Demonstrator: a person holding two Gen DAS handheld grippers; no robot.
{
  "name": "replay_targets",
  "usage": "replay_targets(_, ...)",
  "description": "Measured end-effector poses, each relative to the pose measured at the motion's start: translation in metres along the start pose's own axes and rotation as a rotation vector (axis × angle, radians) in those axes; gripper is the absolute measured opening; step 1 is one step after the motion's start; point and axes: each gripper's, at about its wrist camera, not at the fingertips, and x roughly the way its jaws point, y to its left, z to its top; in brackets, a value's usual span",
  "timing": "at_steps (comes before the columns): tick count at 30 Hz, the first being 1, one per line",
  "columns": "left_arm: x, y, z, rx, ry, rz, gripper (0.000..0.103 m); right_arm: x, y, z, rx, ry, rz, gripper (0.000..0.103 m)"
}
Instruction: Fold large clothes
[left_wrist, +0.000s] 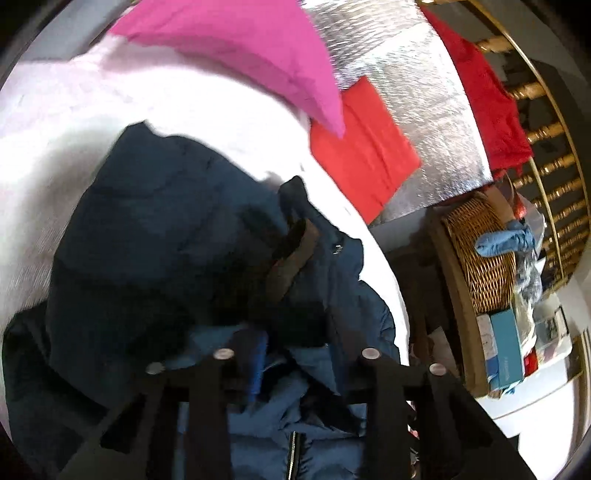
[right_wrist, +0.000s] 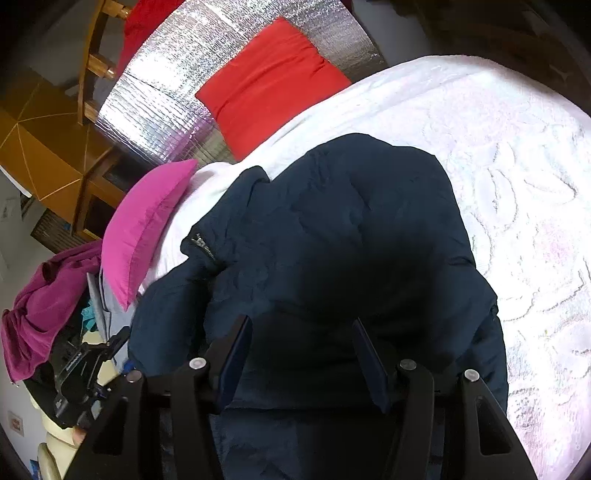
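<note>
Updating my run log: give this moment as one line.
task: fold jacket | left gripper: shut on jacket | right gripper: jacket between jaws, grip unclear

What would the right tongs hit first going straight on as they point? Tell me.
Most likely the navy puffer jacket: the right tongs stand apart just over its dark bulk, which fills the view ahead. Beyond it lies the white bedspread. Depth is unclear.

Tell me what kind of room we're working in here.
Probably a bedroom: the navy jacket lies on a white embroidered bedspread with a pink pillow, and a wicker basket stands beside the bed.
</note>
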Motion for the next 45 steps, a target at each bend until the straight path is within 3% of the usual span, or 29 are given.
replay_targets(6, -0.001, -0.055, -0.013, 0.226, -0.042, -0.026, 0.023, 0.000, -0.008, 0.002, 0.019, -0.011, -0.005, 0.060)
replay_targets(13, 0.018, -0.130, -0.071, 0.525, 0.002, -0.073, 0.025, -0.007, -0.024, 0.007, 0.081, -0.026, 0.009, 0.060)
replay_targets(14, 0.023, -0.136, -0.080, 0.557, 0.025, -0.078, 0.032, -0.008, -0.026, 0.008, 0.090, -0.027, 0.013, 0.060)
replay_targets(17, 0.034, -0.147, -0.098, 0.634, 0.102, -0.045, 0.072, -0.011, -0.031, 0.009, 0.111, -0.030, 0.019, 0.060)
replay_targets(21, 0.035, -0.153, -0.107, 0.695, 0.137, -0.014, 0.075, -0.012, -0.036, 0.011, 0.139, -0.025, 0.035, 0.060)
replay_targets(25, 0.013, -0.140, -0.084, 0.640, 0.093, -0.020, 0.075, -0.016, -0.047, 0.014, 0.189, -0.023, 0.060, 0.060)
replay_targets(28, -0.007, -0.121, -0.057, 0.573, 0.025, 0.033, 0.076, -0.016, -0.062, 0.016, 0.271, -0.006, 0.133, 0.060)
replay_targets(36, -0.055, -0.034, 0.000, 0.350, -0.119, 0.356, 0.077, -0.005, -0.093, 0.012, 0.511, 0.032, 0.360, 0.060)
replay_targets(41, -0.056, 0.015, 0.013, 0.207, -0.064, 0.470, 0.077, -0.009, -0.099, 0.006, 0.613, -0.018, 0.473, 0.069)
replay_targets(45, -0.034, 0.025, 0.006, 0.231, 0.036, 0.529, 0.077, -0.002, -0.085, 0.007, 0.563, 0.029, 0.386, 0.068)
